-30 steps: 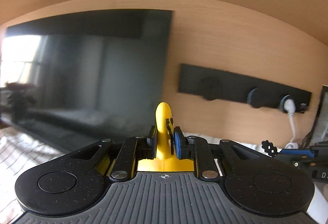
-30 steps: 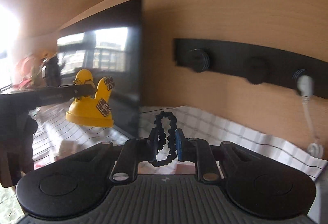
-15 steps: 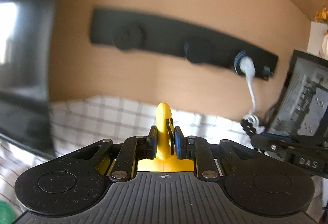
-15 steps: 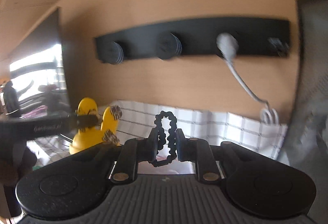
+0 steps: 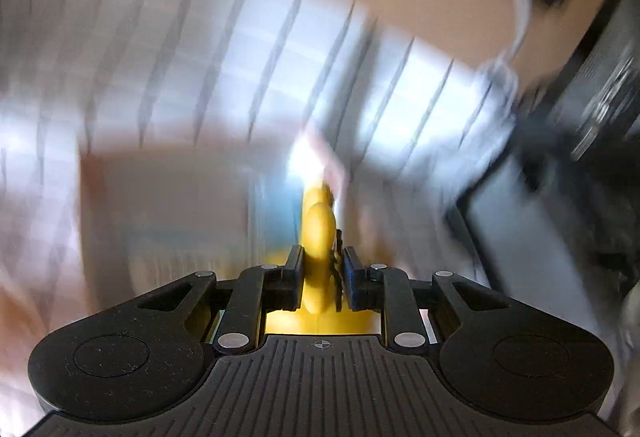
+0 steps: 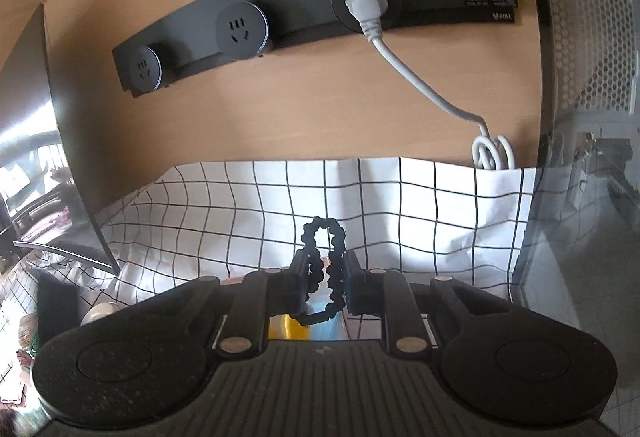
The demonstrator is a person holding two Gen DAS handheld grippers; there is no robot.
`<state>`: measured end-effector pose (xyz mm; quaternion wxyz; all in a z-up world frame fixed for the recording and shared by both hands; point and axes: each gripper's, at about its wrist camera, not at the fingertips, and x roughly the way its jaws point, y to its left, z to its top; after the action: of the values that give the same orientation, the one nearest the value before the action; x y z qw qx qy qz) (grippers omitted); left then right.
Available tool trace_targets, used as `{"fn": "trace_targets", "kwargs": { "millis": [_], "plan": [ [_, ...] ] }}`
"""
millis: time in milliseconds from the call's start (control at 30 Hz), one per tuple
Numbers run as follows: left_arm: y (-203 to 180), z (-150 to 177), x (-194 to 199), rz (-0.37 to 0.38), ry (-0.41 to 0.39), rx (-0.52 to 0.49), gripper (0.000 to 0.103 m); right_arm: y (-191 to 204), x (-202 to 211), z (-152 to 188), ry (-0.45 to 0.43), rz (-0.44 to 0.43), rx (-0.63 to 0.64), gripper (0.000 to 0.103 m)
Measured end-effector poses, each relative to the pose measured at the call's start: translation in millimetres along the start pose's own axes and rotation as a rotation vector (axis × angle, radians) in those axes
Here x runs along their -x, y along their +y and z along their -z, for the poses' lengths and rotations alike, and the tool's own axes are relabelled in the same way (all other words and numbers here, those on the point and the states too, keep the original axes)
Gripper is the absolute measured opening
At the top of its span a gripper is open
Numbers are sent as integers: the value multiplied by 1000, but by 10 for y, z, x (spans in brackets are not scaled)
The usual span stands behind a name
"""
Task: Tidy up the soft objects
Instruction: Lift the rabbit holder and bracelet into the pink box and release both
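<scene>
A: Left gripper (image 5: 320, 279) first: what's in it?

B: The yellow toy (image 5: 319, 237), standing between the pads. The jaws have just been opening, and there is a sliver of gap on the right side, so I'd say it is being let go, not squeezed. The view is heavily blurred, but a brown box (image 5: 168, 205) seems to lie just beyond the tips, on the checked cloth (image 5: 200, 57).

A: So how should the drop go?

B: My judgement: slow down and get the toy over the box opening before the jaws widen any more, or it may tumble onto the cloth.

A: And the right gripper (image 6: 325, 279)?

B: Nearly closed on the black beaded ring (image 6: 323, 265), whose loop pokes up above the pads and hangs below them. Past it the cloth climbs the wooden wall, under a black socket strip (image 6: 304, 13) with a white plug (image 6: 366, 7).
</scene>
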<state>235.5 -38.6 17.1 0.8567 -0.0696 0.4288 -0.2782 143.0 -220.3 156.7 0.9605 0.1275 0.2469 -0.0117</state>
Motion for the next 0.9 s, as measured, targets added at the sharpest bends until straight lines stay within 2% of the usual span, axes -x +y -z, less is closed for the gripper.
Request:
{"fn": "trace_targets", "kwargs": {
  "millis": [67, 233, 333, 400, 433, 467, 533, 667, 767, 900],
  "plan": [
    [38, 95, -38, 30, 14, 2, 26, 4, -19, 4, 9, -2, 2, 18],
    [-124, 135, 168, -22, 15, -112, 27, 106, -54, -4, 30, -48, 11, 18],
    [-173, 196, 431, -11, -37, -139, 27, 217, -188, -46, 46, -113, -5, 20],
    [-152, 229, 560, -33, -65, -138, 27, 297, -349, -53, 81, -138, -8, 39],
    [-133, 258, 619, -51, -69, -137, 27, 333, -430, -48, 103, -136, -10, 63],
    [-91, 282, 678, -67, -69, -134, 27, 358, -492, -46, 112, -119, -20, 71],
    [8, 351, 847, -88, -86, -121, 27, 387, -536, -26, 113, -111, -34, 71],
    [284, 594, 1266, -87, -169, -78, 27, 439, -480, -11, 137, -83, -18, 71],
    [546, 803, 1527, -143, -186, -19, 27, 555, -389, -5, 141, -37, 12, 72],
    [945, 1155, 1829, -211, -201, 104, 27, 876, -283, 41, 150, -35, 78, 76]
  ]
}}
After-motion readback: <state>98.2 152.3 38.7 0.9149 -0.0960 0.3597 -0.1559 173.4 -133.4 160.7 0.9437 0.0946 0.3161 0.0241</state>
